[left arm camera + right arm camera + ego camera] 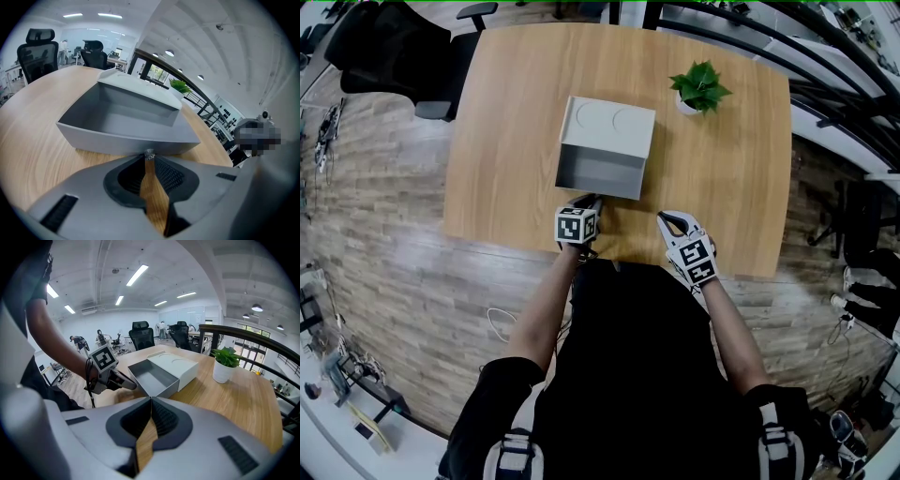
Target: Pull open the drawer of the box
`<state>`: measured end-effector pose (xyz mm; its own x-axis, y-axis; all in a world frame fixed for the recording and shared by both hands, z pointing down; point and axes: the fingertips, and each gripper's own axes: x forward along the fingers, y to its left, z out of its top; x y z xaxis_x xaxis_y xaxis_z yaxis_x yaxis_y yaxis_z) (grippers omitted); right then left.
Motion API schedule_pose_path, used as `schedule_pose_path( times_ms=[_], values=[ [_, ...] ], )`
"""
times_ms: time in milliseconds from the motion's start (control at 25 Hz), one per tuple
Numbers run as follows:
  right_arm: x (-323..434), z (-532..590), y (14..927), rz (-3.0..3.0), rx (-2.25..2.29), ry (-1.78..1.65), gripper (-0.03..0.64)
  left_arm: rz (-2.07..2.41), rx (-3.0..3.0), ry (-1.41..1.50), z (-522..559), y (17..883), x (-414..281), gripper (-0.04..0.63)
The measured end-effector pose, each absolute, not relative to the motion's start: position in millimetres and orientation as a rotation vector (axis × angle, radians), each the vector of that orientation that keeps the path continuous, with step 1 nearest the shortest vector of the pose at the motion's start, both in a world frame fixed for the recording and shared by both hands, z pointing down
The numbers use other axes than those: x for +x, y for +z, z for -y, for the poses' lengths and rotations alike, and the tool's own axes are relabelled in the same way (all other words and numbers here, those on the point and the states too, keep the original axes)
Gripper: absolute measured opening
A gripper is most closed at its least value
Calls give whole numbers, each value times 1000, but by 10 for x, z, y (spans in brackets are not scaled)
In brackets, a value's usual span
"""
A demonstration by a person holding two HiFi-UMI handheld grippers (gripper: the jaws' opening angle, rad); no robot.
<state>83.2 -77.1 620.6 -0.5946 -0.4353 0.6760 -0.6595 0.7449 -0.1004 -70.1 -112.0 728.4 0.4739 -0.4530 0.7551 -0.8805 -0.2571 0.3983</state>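
A light grey box (609, 125) sits mid-table, and its darker grey drawer (600, 176) stands pulled out toward me, empty inside. My left gripper (592, 202) is at the middle of the drawer's front wall, its jaws shut on a small metal pull (149, 153) there. In the left gripper view the drawer (122, 117) fills the middle, just beyond the tips. My right gripper (668, 220) hovers near the table's front edge, right of the drawer, shut with nothing in it. The right gripper view shows the drawer (152, 378), the box (177, 364) and the left gripper (129, 384).
A small potted plant (700, 89) in a white pot stands at the far right of the wooden table (506, 141). Black office chairs (394, 56) stand off the table's far left corner. A black railing (825, 84) runs along the right side.
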Motion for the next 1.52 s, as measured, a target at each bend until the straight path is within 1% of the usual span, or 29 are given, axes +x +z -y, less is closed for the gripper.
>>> schedule_pose_path(
  times_ms=[560,760,960,1000,1080,1160,1320,1520],
  values=[
    [861,687,6164,2298,836,456,25,1099,1873,612,1111,7321,-745,81],
    [881,692,6140,2299,844,447,25,1093,1867,618,1071,7357,-774,92],
    [877,704,6087,2311,851,434,25,1171,1878,602,1021,7259,-919,91],
    [877,714,6078,2315,853,434,25,1195,1889,580,1026,7198,-959,84],
    [889,735,6070,2316,852,427,25,1235,1921,531,1026,7052,-1024,43],
    [904,760,6057,2316,852,408,25,1274,1963,496,1005,6905,-1085,27],
    [920,806,6012,2337,856,398,24,1346,2016,439,933,6634,-1165,22],
    [918,849,5979,2355,851,372,23,1349,2092,417,760,6379,-1092,21]
  ],
)
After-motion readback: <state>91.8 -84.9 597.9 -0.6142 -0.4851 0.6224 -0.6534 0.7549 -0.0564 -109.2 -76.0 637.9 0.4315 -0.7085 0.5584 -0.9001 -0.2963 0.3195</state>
